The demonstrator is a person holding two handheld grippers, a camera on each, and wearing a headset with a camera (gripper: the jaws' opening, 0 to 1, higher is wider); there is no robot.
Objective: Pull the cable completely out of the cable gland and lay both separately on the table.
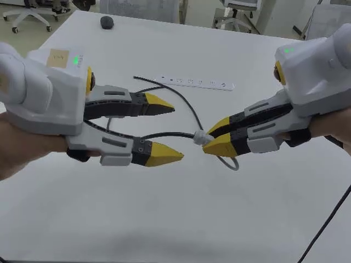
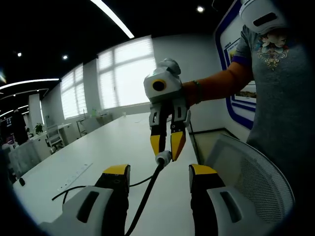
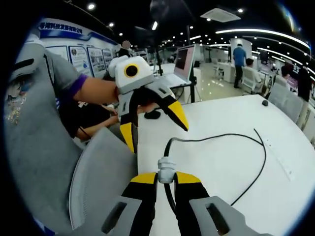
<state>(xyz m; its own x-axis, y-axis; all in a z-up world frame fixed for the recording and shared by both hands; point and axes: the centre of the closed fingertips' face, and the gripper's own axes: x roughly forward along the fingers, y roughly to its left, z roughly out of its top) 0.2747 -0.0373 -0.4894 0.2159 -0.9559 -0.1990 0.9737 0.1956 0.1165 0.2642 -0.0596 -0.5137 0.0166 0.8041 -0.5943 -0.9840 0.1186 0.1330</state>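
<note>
A black cable [image 1: 170,133] lies looped on the white table [image 1: 164,208], with a white cable gland [image 1: 202,137] still on it. My right gripper [image 1: 208,139] is shut on the gland, which its own view shows pinched between its yellow tips [image 3: 166,178]. My left gripper [image 1: 178,133] is open, its jaws spread on either side of the cable just left of the gland and not touching it. In the left gripper view the cable [image 2: 147,189] runs up between the open jaws to the gland [image 2: 163,158]. A short cable end curls below the gland.
A white power strip [image 1: 194,83] lies behind the cable. A dark round object [image 1: 106,22] sits at the far edge of the table. Another black cable [image 1: 329,219] crosses the near right corner. A grey mesh chair [image 2: 251,182] stands beside the table.
</note>
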